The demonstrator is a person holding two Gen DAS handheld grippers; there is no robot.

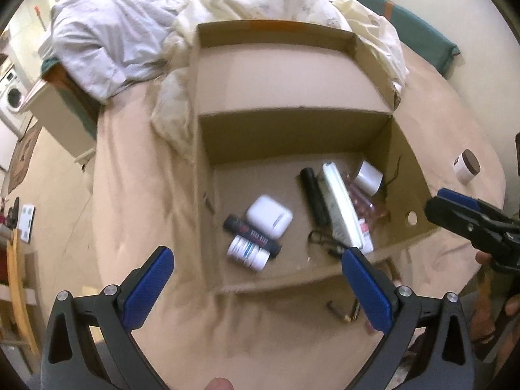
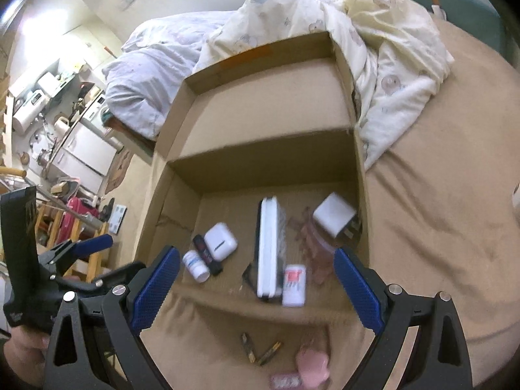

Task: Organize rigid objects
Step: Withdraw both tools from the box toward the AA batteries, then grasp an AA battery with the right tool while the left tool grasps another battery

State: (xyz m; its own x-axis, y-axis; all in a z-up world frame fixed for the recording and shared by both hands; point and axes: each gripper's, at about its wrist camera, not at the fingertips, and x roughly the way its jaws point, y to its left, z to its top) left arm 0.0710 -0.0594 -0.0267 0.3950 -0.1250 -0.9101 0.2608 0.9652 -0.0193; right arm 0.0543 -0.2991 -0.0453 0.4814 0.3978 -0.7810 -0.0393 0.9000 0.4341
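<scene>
Both tongs, left tongs [image 1: 256, 260] and right tongs [image 2: 256, 261], gape empty above one cardboard box [image 1: 409, 169] holding two white cases [image 2: 220, 240], one pill bottle [image 2: 195, 265].

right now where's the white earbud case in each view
Left wrist: the white earbud case lies on the floor of the cardboard box, just left of centre.
Right wrist: the same case sits lower left on the box floor.
Shared landmark: the black tube touching it, beside the white pill bottle.

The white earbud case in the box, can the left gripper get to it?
Probably yes. The left gripper is open and empty, the box has no lid, and nothing lies on the earbud case; a black tube just touches its side.
</scene>
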